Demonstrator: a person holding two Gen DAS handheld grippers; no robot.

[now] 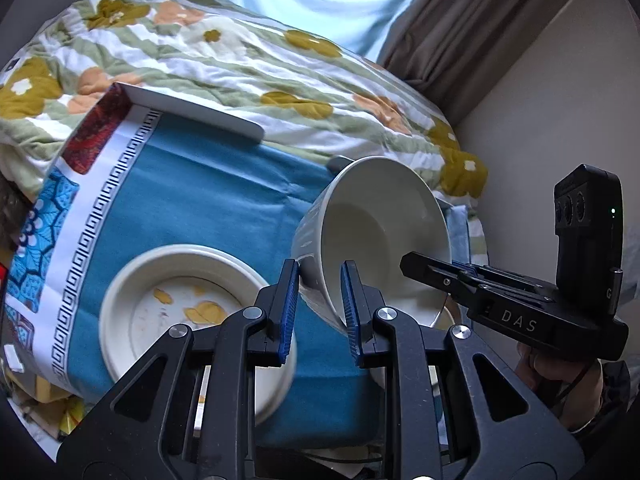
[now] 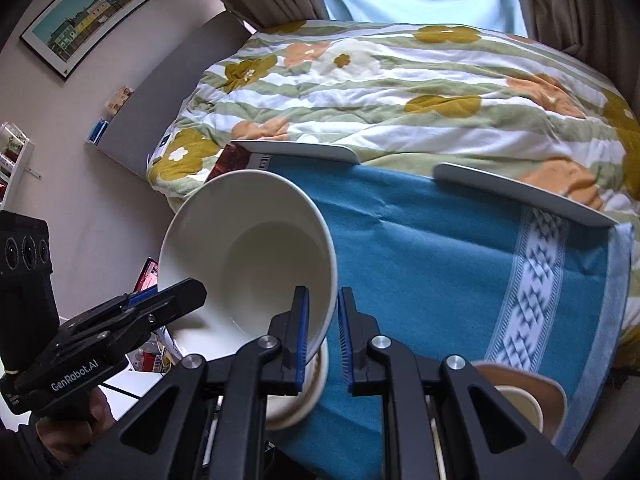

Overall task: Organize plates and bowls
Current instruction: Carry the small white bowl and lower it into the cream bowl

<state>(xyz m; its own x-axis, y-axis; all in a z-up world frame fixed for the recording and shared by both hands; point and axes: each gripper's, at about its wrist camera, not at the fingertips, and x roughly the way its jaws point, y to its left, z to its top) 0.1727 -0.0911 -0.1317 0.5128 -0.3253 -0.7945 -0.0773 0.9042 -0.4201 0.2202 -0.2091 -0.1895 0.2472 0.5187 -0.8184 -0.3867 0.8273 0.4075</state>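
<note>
A plain white deep bowl [image 1: 376, 236] [image 2: 256, 248] is tilted in the air above the blue cloth, held from both sides. My left gripper [image 1: 320, 312] is shut on its near rim, which passes between the blue pads. My right gripper [image 2: 323, 340] is shut on the opposite rim; it also shows in the left wrist view [image 1: 432, 270]. A shallow white dish with yellow flowers [image 1: 188, 304] sits on the cloth left of the bowl. Another white dish [image 2: 308, 384] lies under the bowl. A tan bowl [image 2: 520, 396] sits at the cloth's near right corner.
The blue patterned cloth [image 2: 420, 248] covers a small tray table with raised white edges [image 2: 520, 196] on a bed. A floral duvet [image 1: 240, 52] lies behind. Curtains [image 1: 460, 20] and a wall stand at the right. The left gripper's body [image 2: 60, 344] is at left.
</note>
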